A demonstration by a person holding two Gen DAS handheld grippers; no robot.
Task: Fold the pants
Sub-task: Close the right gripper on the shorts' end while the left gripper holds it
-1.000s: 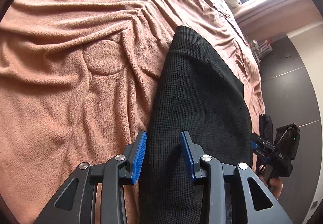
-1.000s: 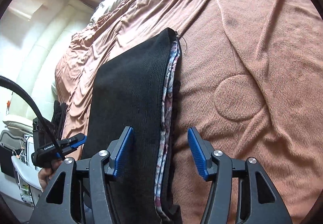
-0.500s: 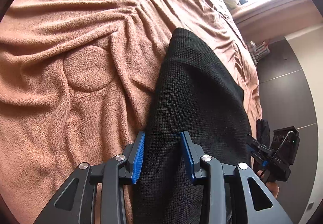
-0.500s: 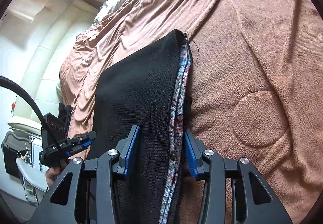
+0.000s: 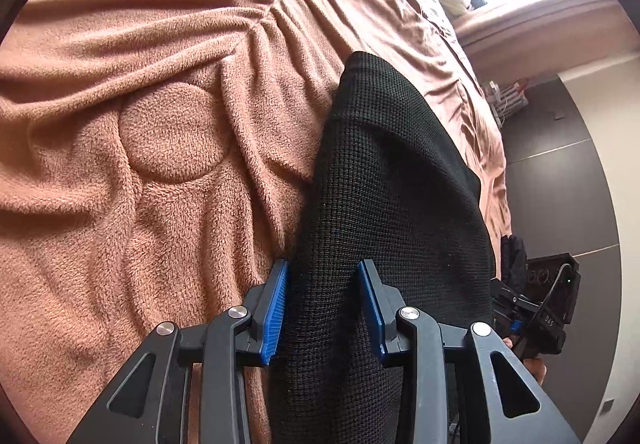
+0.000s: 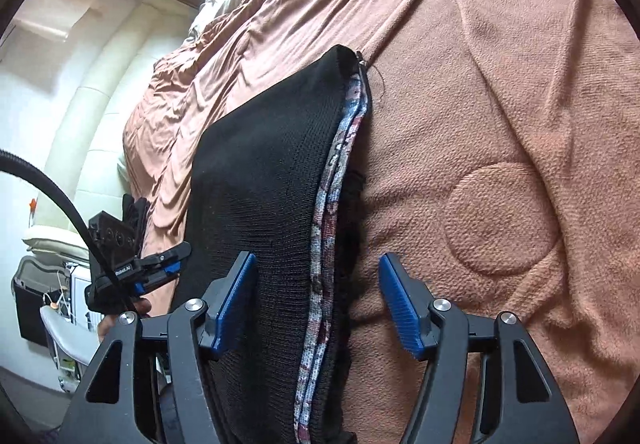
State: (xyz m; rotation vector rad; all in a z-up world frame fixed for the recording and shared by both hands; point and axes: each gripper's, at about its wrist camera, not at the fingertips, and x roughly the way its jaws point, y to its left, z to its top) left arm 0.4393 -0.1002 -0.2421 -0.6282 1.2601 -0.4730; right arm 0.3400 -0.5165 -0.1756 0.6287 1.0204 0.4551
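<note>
Left wrist view: my left hand-held gripper (image 5: 322,304) straddles the near left edge of the pants (image 5: 396,184), which lie as a black slab on the brown bed (image 5: 140,84). The jaws stand apart with cloth filling the gap and bulging between the pads; I judge them not yet clamped, so I count this gripper open. I see only plain black knit here. At the far right the other gripper shows.

Right wrist view: my right hand-held gripper (image 6: 316,300) is spread wide over the near right edge. This view shows what the left cannot: a patterned lining strip (image 6: 340,172) running along the layered edge, so the pants look already doubled. I take the step as grasping the near end for another fold; next both must close on all layers together.
</note>
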